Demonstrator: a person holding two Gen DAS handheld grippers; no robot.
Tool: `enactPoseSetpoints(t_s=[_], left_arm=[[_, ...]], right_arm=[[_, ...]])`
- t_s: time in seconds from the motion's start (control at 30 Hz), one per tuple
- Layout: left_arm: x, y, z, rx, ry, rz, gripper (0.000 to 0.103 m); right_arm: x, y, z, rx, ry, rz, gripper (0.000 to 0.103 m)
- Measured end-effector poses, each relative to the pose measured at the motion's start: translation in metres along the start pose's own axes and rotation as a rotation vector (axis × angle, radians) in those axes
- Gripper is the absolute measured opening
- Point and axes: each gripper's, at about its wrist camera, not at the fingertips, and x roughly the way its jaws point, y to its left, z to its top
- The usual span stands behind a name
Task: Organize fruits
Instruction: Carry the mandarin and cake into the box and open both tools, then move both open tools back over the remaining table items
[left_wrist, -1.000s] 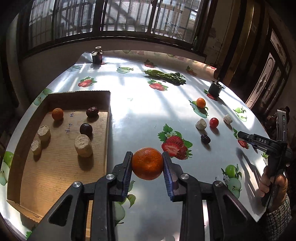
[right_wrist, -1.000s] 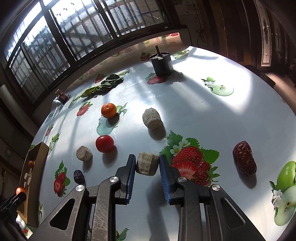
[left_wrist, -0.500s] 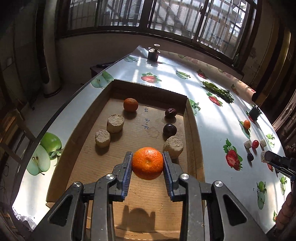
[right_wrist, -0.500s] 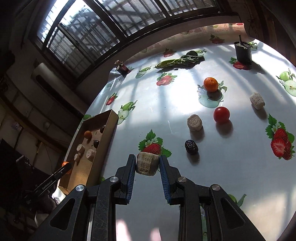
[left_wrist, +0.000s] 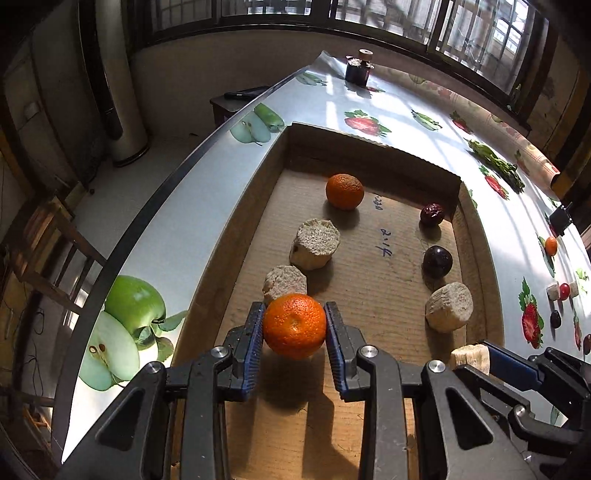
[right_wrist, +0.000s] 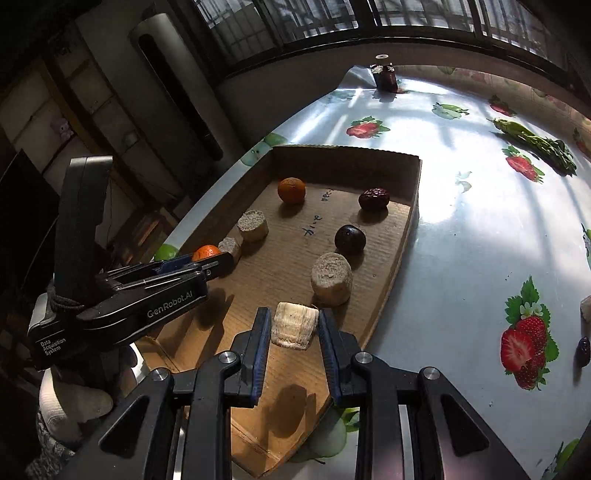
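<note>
Two grippers are carrying loads over the cardboard tray (left_wrist: 369, 147) at once, so crowding is the main worry.

Left wrist view: left gripper (left_wrist: 294, 325) is clamping a tangerine (left_wrist: 294, 325), hanging above the tray's near-left part, w/ a beige cut chunk (left_wrist: 285, 282) sitting just behind it. Right gripper (left_wrist: 491, 360) is poking in at the lower right w/ its own pale piece (left_wrist: 470, 359). Judging from that, letting go here could be dropping the tangerine onto or against that chunk, and being round it'd prob. be rolling into the others.

Right wrist view: right gripper (right_wrist: 294, 326) is pinching a pale cut piece (right_wrist: 294, 325) over the tray's near-right edge, close to another beige chunk (right_wrist: 331, 278). Left gripper (right_wrist: 212, 260) is sitting close alongside. Risk: piece landing on the rim & tipping out onto the table (right_wrist: 461, 240), or the two tools bumping.
</note>
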Motion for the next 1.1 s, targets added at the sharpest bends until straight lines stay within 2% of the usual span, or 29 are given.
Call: enactPoseSetpoints(t_s=[0.13, 0.3, 0.47, 0.53, 0.63, 0.7, 0.77, 0.9, 1.1], left_arm=[[0.005, 0.004, 0.002, -0.013, 0.015, -0.031, 0.031], [0.009, 0.014, 0.005, -0.061, 0.021, -0.077, 0.034], [-0.003, 0.021, 0.005, -0.109, -0.017, -0.132, 0.042], [-0.013, 0.025, 0.004, -0.131, -0.046, -0.148, 0.047], [-0.035, 0.029, 0.001, -0.151, -0.108, -0.135, 0.059], [-0.051, 0.029, -0.001, -0.153, -0.152, -0.119, 0.067], [-0.068, 0.026, -0.008, -0.157, -0.201, -0.114, 0.083], [-0.09, 0.015, -0.026, -0.155, -0.255, -0.15, 0.085], [-0.102, -0.032, -0.05, -0.054, -0.302, -0.041, 0.085]], right_arm=[[0.021, 0.011, 0.002, -0.053, 0.017, -0.059, 0.029], [0.028, 0.014, 0.003, -0.076, 0.011, -0.105, 0.029], [0.032, 0.017, 0.004, -0.089, -0.001, -0.138, 0.029], [0.03, 0.018, 0.004, -0.094, -0.009, -0.145, 0.035], [0.021, 0.019, 0.003, -0.089, -0.033, -0.154, 0.049], [0.009, 0.019, 0.002, -0.082, -0.059, -0.16, 0.053], [-0.007, 0.017, -0.001, -0.072, -0.09, -0.156, 0.056], [-0.04, 0.009, -0.015, -0.044, -0.156, -0.189, 0.066], [-0.082, -0.019, -0.046, 0.061, -0.224, -0.247, 0.07]])
